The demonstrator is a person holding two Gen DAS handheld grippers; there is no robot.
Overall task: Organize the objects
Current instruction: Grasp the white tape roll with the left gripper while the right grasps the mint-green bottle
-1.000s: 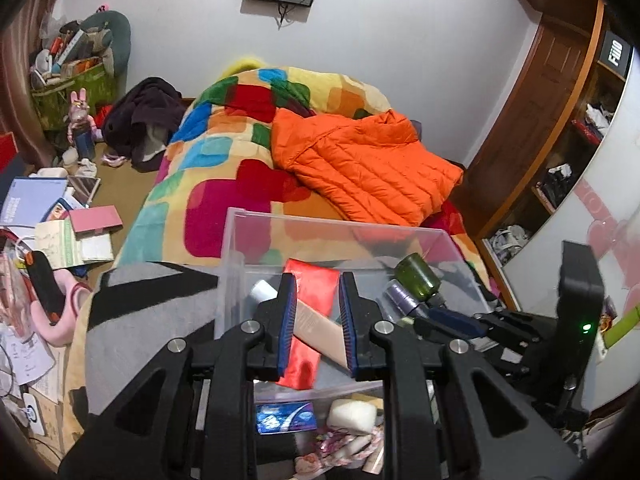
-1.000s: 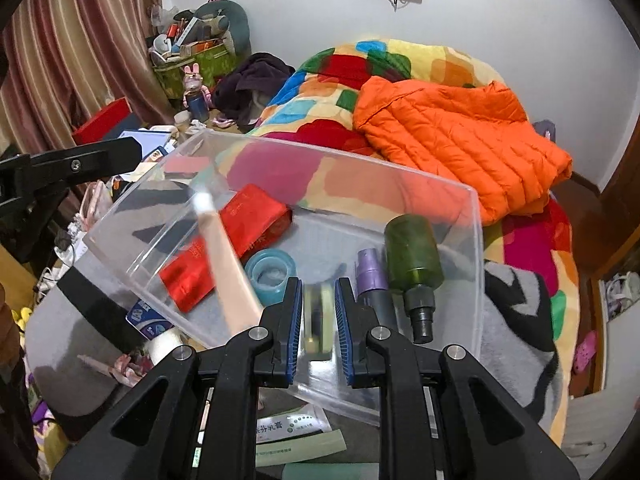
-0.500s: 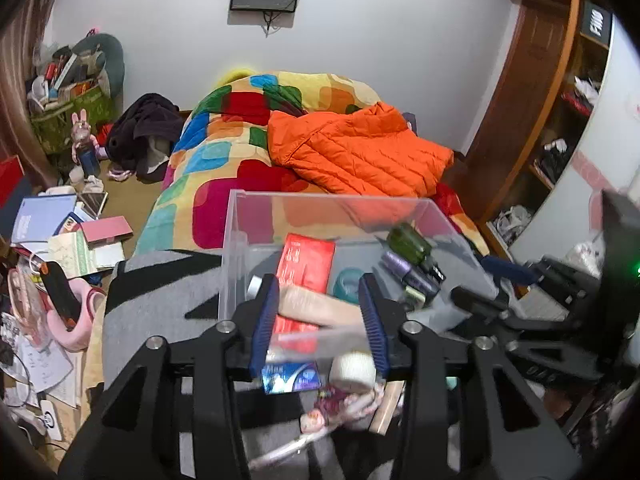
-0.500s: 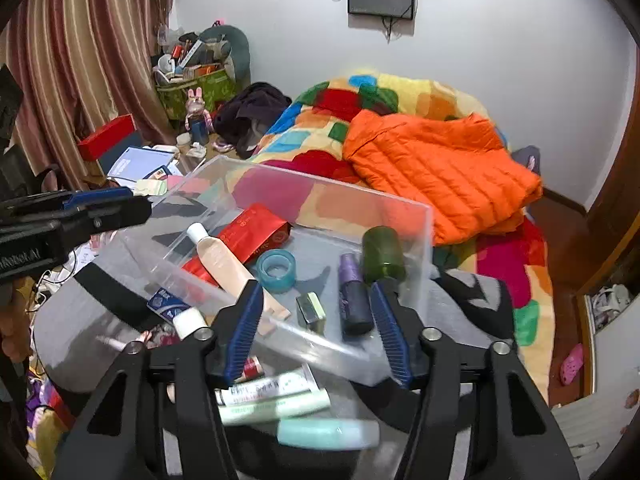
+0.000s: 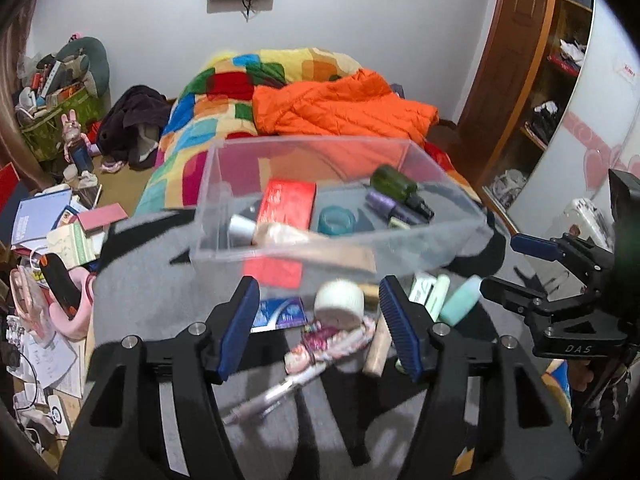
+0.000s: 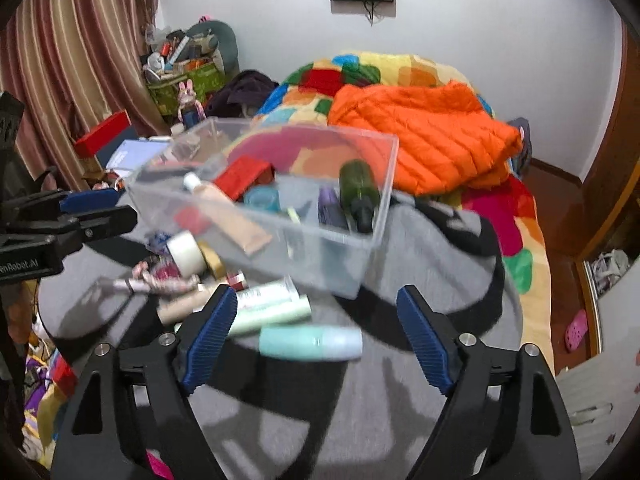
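Note:
A clear plastic box [image 5: 212, 200] stands on a grey and black blanket. In it lie a red packet [image 5: 286, 204], a beige tube [image 5: 280, 234], a teal tape ring [image 5: 337, 220], a green bottle [image 5: 394, 186] and a purple bottle [image 5: 384, 202]. My left gripper [image 5: 317, 284] hovers before the box's near wall, its jaws opening with nothing gripped; a white round jar [image 5: 339, 302] lies on the blanket beyond them. My right gripper [image 6: 316, 292] is also opening and holds nothing. A mint bottle [image 6: 310, 344] lies on the blanket between its fingers, untouched. The box [image 6: 384, 200] sits just beyond.
Loose items crowd the blanket before the box: a blue packet [image 5: 280, 312], a pink patterned pouch [image 5: 328, 338], a pen [image 5: 272, 392], pale tubes [image 6: 268, 304]. An orange jacket [image 6: 420, 140] lies on the colourful bedspread behind. Books and clutter [image 5: 48, 220] cover the floor at left.
Both grippers have let go and pulled back from the box while opening. The beige tube from the left gripper and a small item from the right now lie in the box.

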